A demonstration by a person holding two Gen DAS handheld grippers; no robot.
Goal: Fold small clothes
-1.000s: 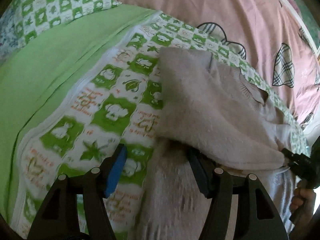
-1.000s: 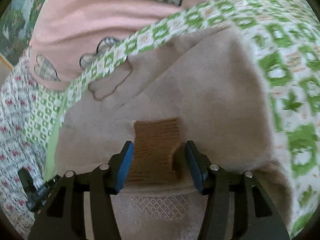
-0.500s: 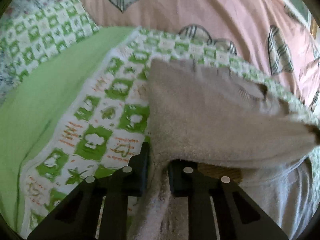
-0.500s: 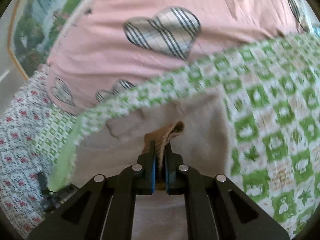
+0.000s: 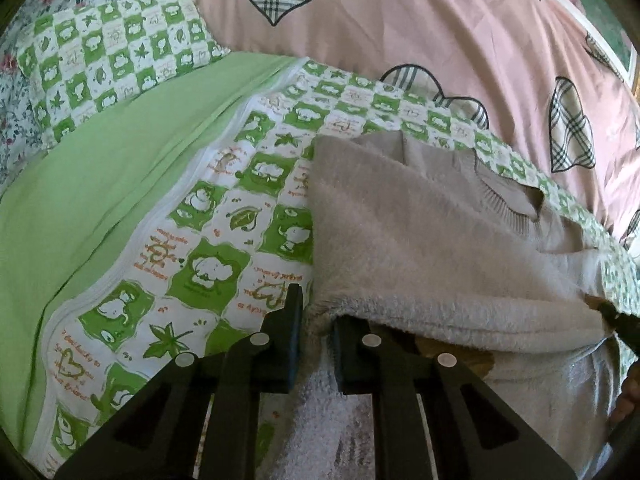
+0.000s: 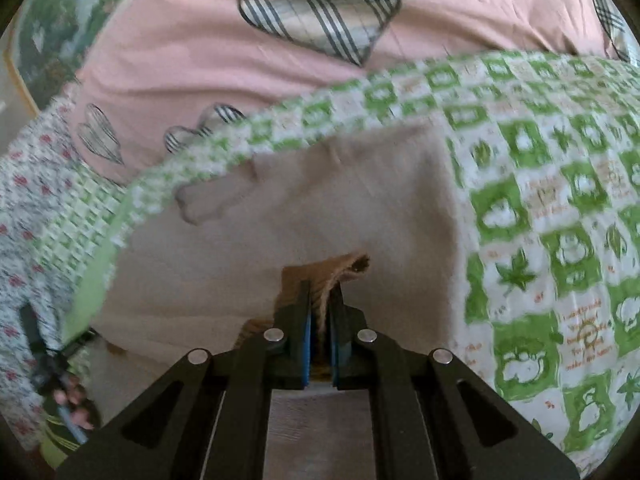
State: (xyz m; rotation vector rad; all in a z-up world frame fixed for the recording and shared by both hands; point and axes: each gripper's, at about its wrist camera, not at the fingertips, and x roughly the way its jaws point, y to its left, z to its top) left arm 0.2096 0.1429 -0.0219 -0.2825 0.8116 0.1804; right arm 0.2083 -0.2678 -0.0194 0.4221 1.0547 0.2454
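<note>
Left wrist view, left to right: plain green sheet [image 5: 100, 184] along the left, floral fabric [image 5: 24, 92] at the far left edge, green-and-white checked quilt [image 5: 224, 216] next to the sheet and running under the garment. Pink duvet with plaid hearts [image 5: 420, 28] fills the top and right.

Beige fleecy sweater [image 5: 420, 248] lies on the checked quilt, right of centre, ribbed neckline [image 5: 508, 204] toward the far right side. Its near edge is doubled over and raised off the layer below.

Left gripper [image 5: 316, 336]: jaws have just been closing, now clamped on the left corner of that folded fleece edge, cloth pinched between the pads. Far right edge of this view: the other tool's dark tip meets the sweater's right corner, with fingers below it.

Right wrist view, left to right: a hand [image 6: 74, 404] on the other tool's handle at lower left, floral fabric behind it, then the sweater across the middle, checked quilt on the right, pink duvet on top.

Right gripper [image 6: 320, 320]: jaws nearly together, gripping a brown ribbed cuff [image 6: 332, 276] of the sweater, knit sticking up between the blue pads. View is a bit blurred
</note>
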